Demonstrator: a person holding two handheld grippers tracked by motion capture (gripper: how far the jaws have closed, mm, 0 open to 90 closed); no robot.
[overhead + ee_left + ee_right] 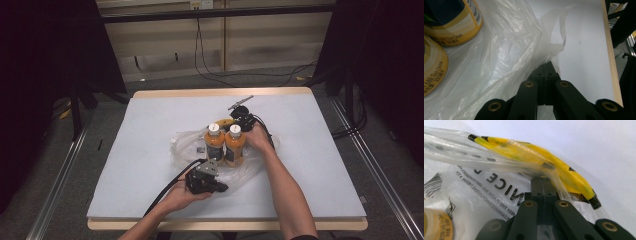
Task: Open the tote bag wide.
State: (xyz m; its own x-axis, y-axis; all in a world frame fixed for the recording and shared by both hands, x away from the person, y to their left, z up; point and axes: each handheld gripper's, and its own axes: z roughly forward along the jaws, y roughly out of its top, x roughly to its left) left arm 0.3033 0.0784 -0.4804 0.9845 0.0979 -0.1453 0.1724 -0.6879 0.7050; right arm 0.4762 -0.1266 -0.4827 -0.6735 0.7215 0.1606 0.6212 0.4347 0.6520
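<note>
Two orange milk tea bottles (224, 144) with white caps stand upright on a clear plastic bag (187, 142) in the middle of the table. A yellow banana (224, 122) lies just behind them; in the right gripper view the banana (529, 152) sits under the bag film. My left gripper (220, 187) is at the bag's near edge, jaws shut on the plastic bag (506, 50). My right gripper (243, 119) is behind the bottles, jaws shut on a stretched fold of the bag (499, 162) beside the banana. A bottle label (449, 22) shows at the upper left of the left gripper view.
The pale grey mat (150, 125) covers the wooden table (225, 92). A black cable (165, 190) trails from the left gripper toward the front edge. Dark stands (75, 110) flank the table, and cables (240, 75) lie on the floor beyond it.
</note>
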